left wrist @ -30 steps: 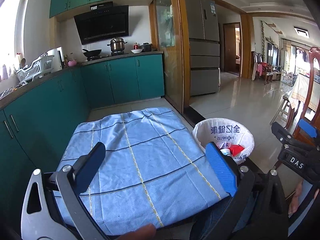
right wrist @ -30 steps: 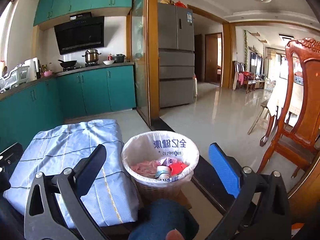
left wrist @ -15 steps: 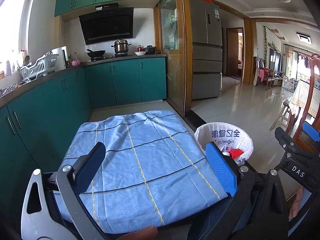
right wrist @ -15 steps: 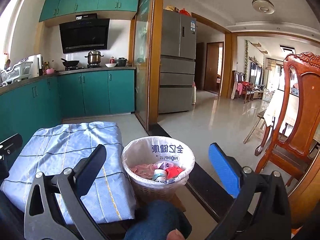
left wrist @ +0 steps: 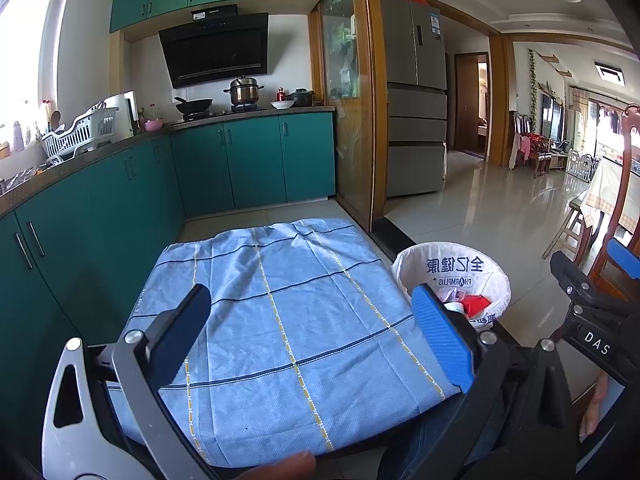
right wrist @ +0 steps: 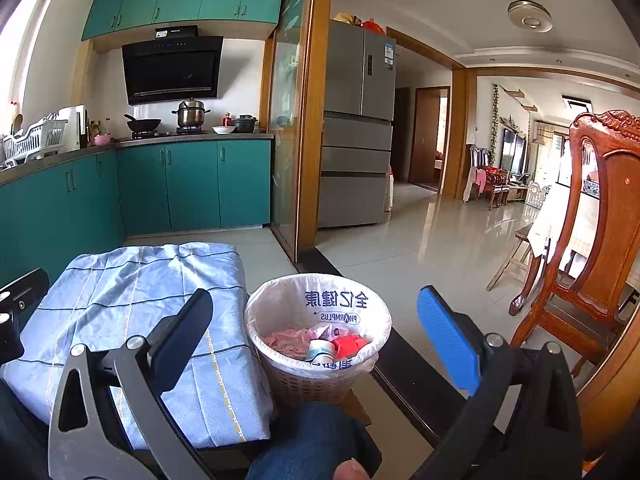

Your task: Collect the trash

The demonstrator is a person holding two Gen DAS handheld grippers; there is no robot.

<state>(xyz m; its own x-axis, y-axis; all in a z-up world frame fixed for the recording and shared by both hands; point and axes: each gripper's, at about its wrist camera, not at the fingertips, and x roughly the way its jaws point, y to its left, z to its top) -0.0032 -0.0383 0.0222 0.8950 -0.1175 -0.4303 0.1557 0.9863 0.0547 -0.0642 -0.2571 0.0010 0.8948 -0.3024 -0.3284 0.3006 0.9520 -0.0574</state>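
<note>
Bin liner (right wrist: 336, 305) reads "PHARMPLUS" under blue Chinese characters, printed mirrored; the right claw's (right wrist: 312, 316) body carries a "DAS" tag (left wrist: 597, 347) in the left wrist view. Both claws have fingers spread apart and hold nothing: the left claw (left wrist: 308, 312) sits over the blue checked cloth (left wrist: 280, 312) on the worktop, with the trash basket (left wrist: 452, 276) just beyond its right finger. In the right wrist view the basket sits ahead between the fingers, not touching, with pink, red and white trash (right wrist: 320, 344) inside, cloth beside the left finger.
</note>
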